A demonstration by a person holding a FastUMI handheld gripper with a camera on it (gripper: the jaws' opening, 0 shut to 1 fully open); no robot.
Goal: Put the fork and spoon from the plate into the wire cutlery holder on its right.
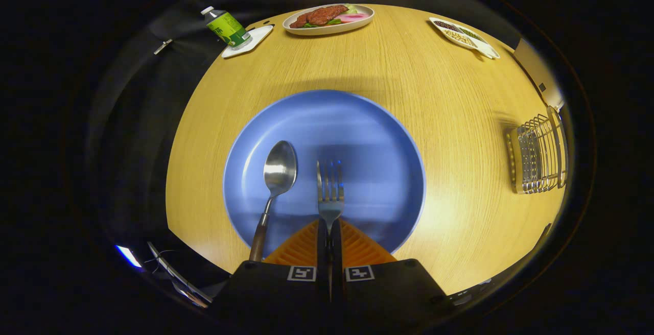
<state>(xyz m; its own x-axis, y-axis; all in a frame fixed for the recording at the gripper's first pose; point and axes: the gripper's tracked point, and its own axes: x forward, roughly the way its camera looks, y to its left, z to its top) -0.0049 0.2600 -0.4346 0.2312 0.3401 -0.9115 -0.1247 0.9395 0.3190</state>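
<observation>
Gripper view: jaws closed on fork (pixel 330 192) handle, tines pointing ahead over blue plate (pixel 357 136). Spoon (pixel 276 182) lying on plate just left of jaws. Wire cutlery holder (pixel 539 153) well apart, near bench (pixel 449 95) right edge.

Warm light falls on the surface (pixel 409 95), dim beyond it, with soft glare on the plate (pixel 357 136); fisheye bending and blur smear the wire holder (pixel 536 156) right of the plate.
</observation>
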